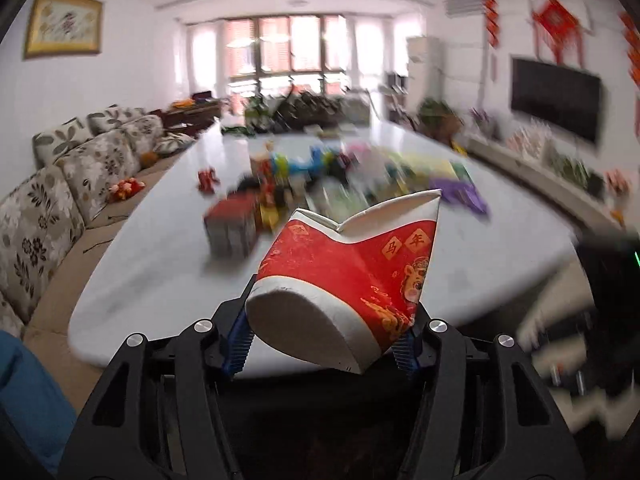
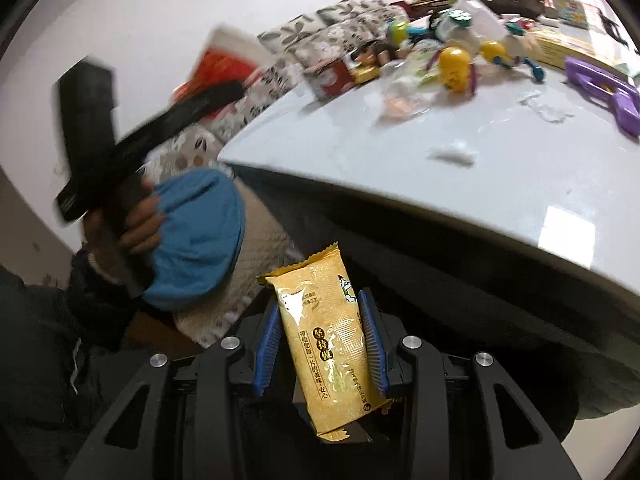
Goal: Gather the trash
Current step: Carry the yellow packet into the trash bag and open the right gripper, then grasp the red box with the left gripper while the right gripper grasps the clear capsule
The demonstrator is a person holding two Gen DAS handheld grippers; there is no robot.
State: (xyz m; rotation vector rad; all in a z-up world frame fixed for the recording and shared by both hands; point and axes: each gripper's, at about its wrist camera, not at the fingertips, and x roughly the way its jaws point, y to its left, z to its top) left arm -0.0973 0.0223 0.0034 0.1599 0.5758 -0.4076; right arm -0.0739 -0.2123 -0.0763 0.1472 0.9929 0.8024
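My left gripper (image 1: 326, 340) is shut on a crushed red and white paper cup (image 1: 344, 272), held above the near edge of the white table (image 1: 160, 264). My right gripper (image 2: 322, 344) is shut on a golden snack wrapper (image 2: 324, 344), held below and in front of the table's edge (image 2: 360, 184). In the right wrist view the left gripper (image 2: 132, 136) shows blurred at the left, held in a hand, with the red cup (image 2: 224, 64) in it. A small white scrap (image 2: 454, 156) lies on the table.
Toys, boxes and a purple plastic piece (image 2: 604, 92) crowd the table's middle and far end. A floral sofa (image 1: 60, 184) runs along the left. A TV (image 1: 556, 104) and low cabinet stand at the right. A blue cloth (image 2: 196, 236) lies by the sofa.
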